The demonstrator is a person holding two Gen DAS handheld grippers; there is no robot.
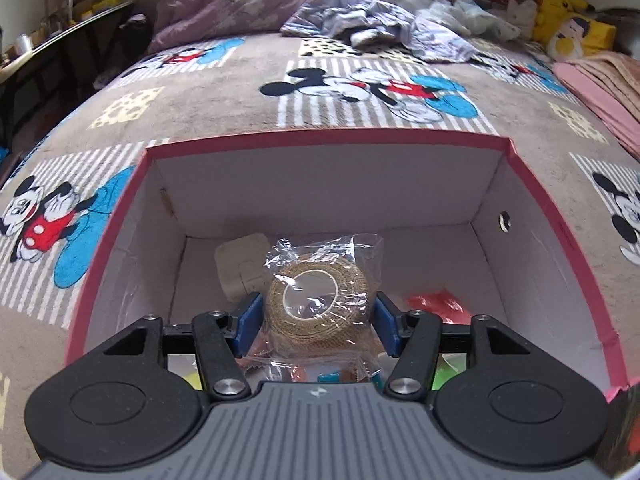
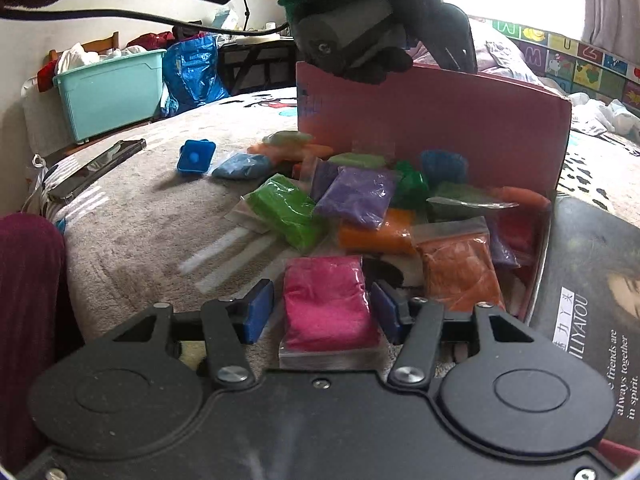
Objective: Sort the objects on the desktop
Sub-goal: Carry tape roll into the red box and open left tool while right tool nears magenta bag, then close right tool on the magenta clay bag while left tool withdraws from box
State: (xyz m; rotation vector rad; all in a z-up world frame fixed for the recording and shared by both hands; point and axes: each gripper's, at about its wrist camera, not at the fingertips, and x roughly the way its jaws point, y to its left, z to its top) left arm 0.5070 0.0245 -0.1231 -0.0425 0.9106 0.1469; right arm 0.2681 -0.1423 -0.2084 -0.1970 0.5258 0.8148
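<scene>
Inside the pink-rimmed box (image 1: 328, 138), the left gripper (image 1: 318, 318) hangs with a bagged tan roll (image 1: 318, 300) between its blue pads. Those pads (image 1: 250, 316) sit just beside the roll's sides, and whether they press it or stand a hair off cannot be told. The roll is woven and tan, with a white core, wrapped in a crinkled clear bag. Behind it lies a cream square piece (image 1: 240, 266), half hidden. A red packet (image 1: 438, 304) and other coloured bits on the box floor are cut off by the gripper body.

On the bed, the right gripper (image 2: 322, 312) straddles a pink packet (image 2: 330, 304). Its jaws are partly open, with a gap showing between the left pad and the packet; the right side is harder to read. Beyond it, a heap of packets leans against the box's outer wall (image 2: 460, 120): green (image 2: 284, 210), purple (image 2: 356, 196), orange (image 2: 456, 268). Those further back overlap and blur. A gloved hand (image 2: 380, 40) holds the other gripper over the box edge.
</scene>
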